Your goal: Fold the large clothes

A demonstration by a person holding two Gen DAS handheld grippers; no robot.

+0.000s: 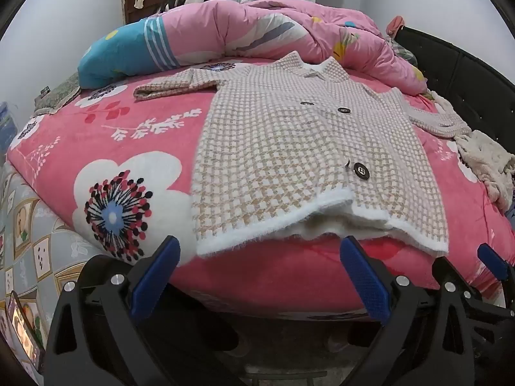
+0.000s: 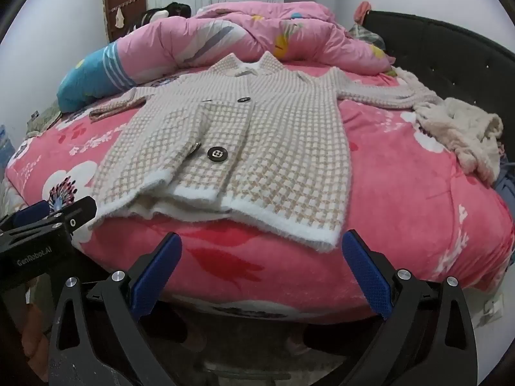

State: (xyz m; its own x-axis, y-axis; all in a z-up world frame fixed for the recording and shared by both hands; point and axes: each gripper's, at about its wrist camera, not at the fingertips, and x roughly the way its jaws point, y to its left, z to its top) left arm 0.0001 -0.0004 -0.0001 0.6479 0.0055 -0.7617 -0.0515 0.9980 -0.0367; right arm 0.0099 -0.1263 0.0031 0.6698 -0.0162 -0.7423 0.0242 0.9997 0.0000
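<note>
A beige and white checked knit cardigan (image 1: 289, 148) with dark buttons lies flat and face up on the pink floral bed (image 1: 112, 141), its sleeves spread out to both sides. Its white hem hangs near the bed's front edge. My left gripper (image 1: 260, 257) is open and empty, just in front of the hem's left part. In the right wrist view the cardigan (image 2: 257, 141) lies the same way, and my right gripper (image 2: 262, 254) is open and empty below the hem's right corner. The left gripper (image 2: 64, 212) shows at the left edge there.
A rumpled pink and blue quilt (image 1: 257, 35) is piled at the back of the bed. A cream fuzzy garment (image 2: 463, 132) lies at the right by the black headboard (image 2: 450, 54). A patterned grey sheet (image 1: 29, 241) hangs at the bed's left side.
</note>
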